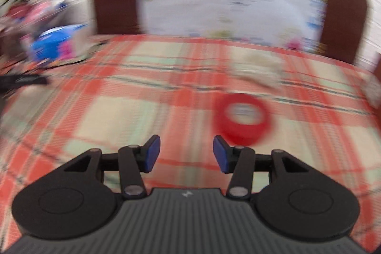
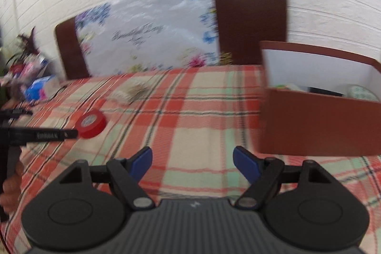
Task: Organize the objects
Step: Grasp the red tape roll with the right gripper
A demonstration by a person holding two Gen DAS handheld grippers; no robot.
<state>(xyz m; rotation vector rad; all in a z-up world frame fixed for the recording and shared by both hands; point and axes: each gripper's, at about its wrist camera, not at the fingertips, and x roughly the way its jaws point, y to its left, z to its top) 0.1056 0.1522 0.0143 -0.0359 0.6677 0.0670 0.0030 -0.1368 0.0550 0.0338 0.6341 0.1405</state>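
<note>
At the far left of both views a pile of clutter (image 1: 51,42) sits at the bed's edge, too smeared to name beyond blue and pink packaging and a dark plant above it. The left gripper (image 1: 186,153) hangs over the plaid blanket (image 1: 123,116) with its blue-padded fingers spread wide and nothing between them; in the right wrist view only one of its black fingers pokes in from the left edge, its tip just beside the red tape roll (image 2: 91,123). That roll lies flat on the blanket, just ahead and right of the left gripper's fingers, heavily blurred there. A pale, flat heap (image 2: 133,91) farther back cannot be identified. The right gripper (image 2: 193,164) is also wide apart and empty. At the right, a brown box (image 2: 319,125) rests on the blanket, cut off by the frame; its contents are mostly hidden by its near wall.
</note>
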